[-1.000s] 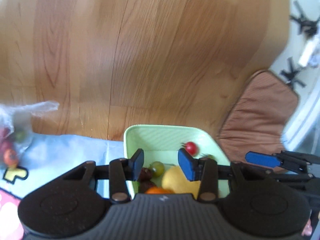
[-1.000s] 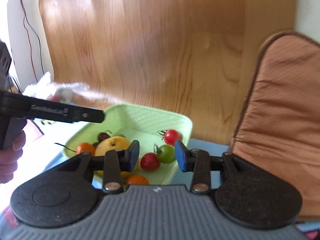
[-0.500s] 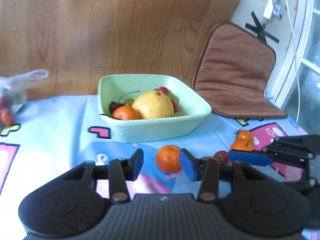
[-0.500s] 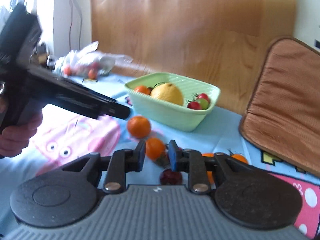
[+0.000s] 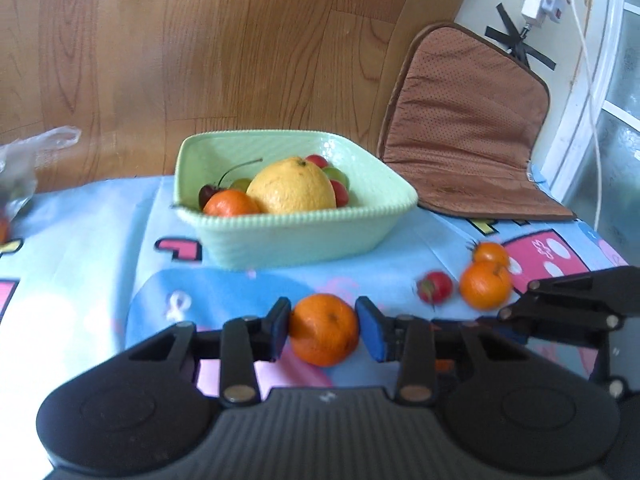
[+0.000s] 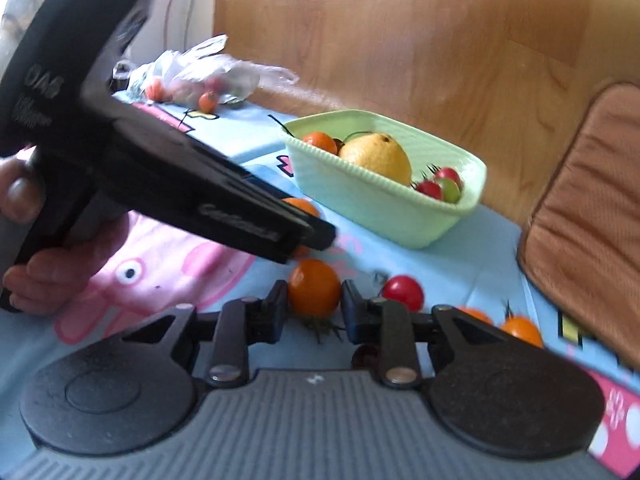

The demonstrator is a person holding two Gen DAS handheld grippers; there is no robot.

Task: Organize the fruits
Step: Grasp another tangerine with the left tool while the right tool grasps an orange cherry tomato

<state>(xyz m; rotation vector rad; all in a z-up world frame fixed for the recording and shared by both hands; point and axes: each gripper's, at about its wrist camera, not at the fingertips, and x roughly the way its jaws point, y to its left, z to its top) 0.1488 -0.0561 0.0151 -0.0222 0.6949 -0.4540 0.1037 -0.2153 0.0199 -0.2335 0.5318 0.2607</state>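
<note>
A pale green bowl (image 5: 304, 236) holds a big yellow citrus (image 5: 291, 186), an orange, a cherry and small tomatoes; it also shows in the right wrist view (image 6: 384, 208). My left gripper (image 5: 323, 326) is open, its pads on either side of a mandarin (image 5: 323, 330) lying on the cloth. My right gripper (image 6: 314, 307) is open around an orange tomato (image 6: 314, 288) with a green stem. A red tomato (image 6: 403, 293) lies just to its right.
More fruit lies on the cloth: a red tomato (image 5: 435, 287), a mandarin (image 5: 485, 285), a small orange tomato (image 5: 490, 253). A plastic bag of fruit (image 6: 200, 80) is at far left. A brown cushion (image 5: 468, 128) leans at the right. A wooden wall stands behind.
Both grippers have pulled back from above the bowl and come down to the cloth. The left now brackets the mandarin, the right brackets the orange tomato.
</note>
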